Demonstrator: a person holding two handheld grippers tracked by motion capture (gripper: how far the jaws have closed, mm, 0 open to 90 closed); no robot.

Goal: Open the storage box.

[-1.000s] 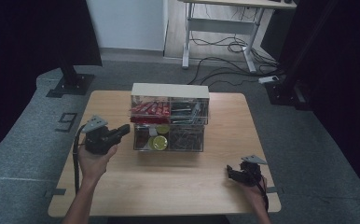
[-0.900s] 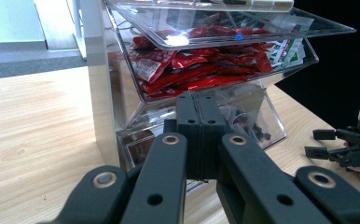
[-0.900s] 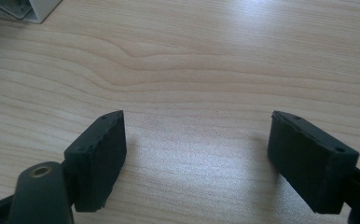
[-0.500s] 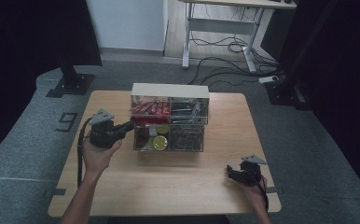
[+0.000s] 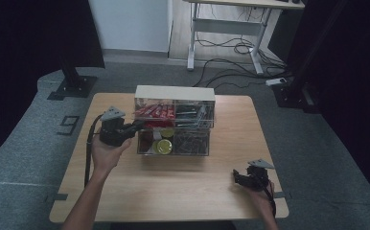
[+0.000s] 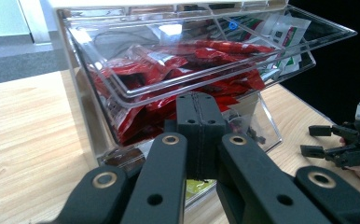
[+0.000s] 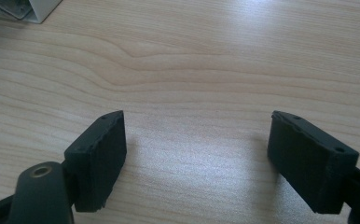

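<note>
At centre-left of the high view, left gripper (image 5: 134,127), jaws clenched empty, is touching the clear drawer (image 6: 206,56); right gripper (image 7: 197,158) is resting released, lower right.

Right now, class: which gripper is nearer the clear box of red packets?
Left. The left gripper is at the clear box, its shut jaws against the bin of red packets. The right gripper sits open near the table's front right corner, well away.

Light wood bench (image 5: 173,191) stands on grey carpet floor (image 5: 317,143). Black curtains (image 5: 25,43) hang left and right. Beyond the far edge: pale wall panel (image 5: 128,24), white-framed desk (image 5: 226,28), loose cables (image 5: 231,48) on the wooden floor beneath it. Dim, even lighting.
</note>
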